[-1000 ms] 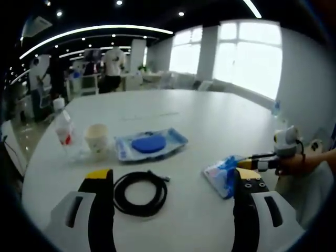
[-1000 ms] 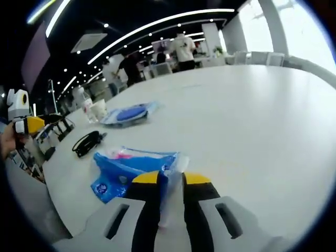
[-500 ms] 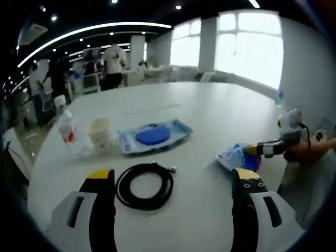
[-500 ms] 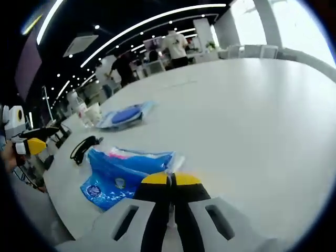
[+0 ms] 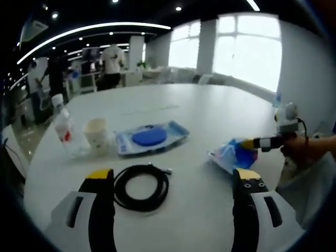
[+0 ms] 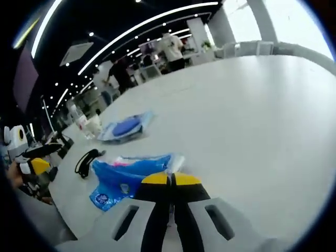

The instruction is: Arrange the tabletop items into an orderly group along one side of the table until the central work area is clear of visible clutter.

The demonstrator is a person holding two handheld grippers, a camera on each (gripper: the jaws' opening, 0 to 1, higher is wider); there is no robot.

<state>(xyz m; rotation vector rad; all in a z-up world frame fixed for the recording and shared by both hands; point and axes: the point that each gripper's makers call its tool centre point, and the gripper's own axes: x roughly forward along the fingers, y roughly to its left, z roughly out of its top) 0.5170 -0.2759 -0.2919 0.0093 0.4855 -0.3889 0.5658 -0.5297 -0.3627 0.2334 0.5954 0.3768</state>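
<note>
One blue pouch (image 6: 126, 176), soft and light we judge; right gripper (image 6: 171, 179) jaws clamp its edge. Left gripper (image 5: 173, 181) jaws apart, nr coiled cable (image 5: 142, 187) on counter (image 5: 210, 118).

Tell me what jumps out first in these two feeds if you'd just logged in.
The right tool is shut on the edge of a blue bag near the table's edge. The left tool is open, hovering over a coiled black cable. Beyond the cable, a bottle, a paper cup and a blue packet lie in a row.
</note>
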